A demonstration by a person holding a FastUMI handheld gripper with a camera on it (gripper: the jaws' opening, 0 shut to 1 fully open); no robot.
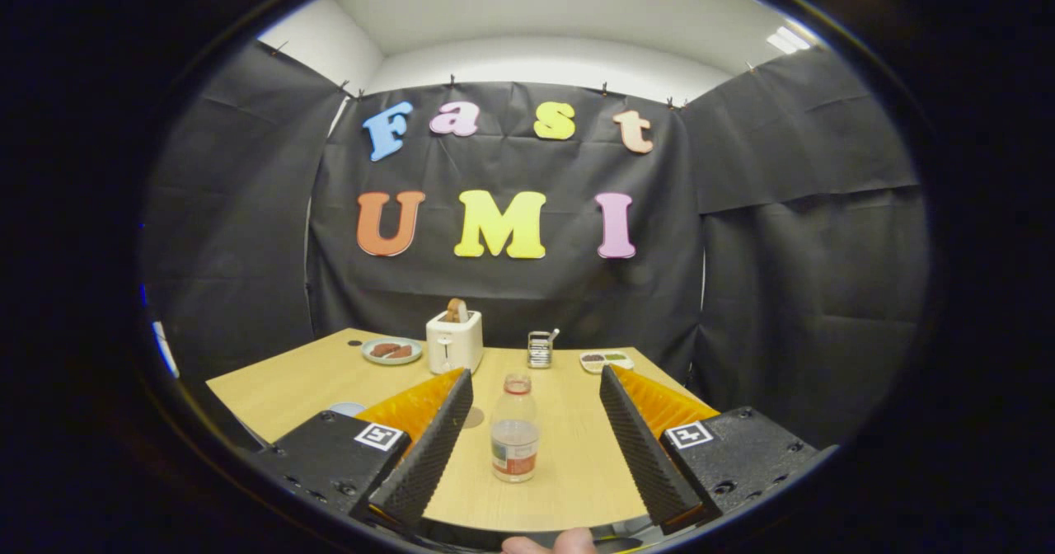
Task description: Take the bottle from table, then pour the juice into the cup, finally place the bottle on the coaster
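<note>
Gripper (pixel 536 389) jaws released, spread wide. Bottle (pixel 515 430) stands upright on table (pixel 272 389), between the fingers, at 12 o'clock, nearer the left one. Advance centred, clench at mid-body. Object at 10 o'clock, possibly the cup (pixel 348 408), is mostly hidden.

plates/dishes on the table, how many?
2. A round plate left of the toaster; a small white dish right of the grater. More may hide behind the fingers, which are open with the bottle between them.
</note>
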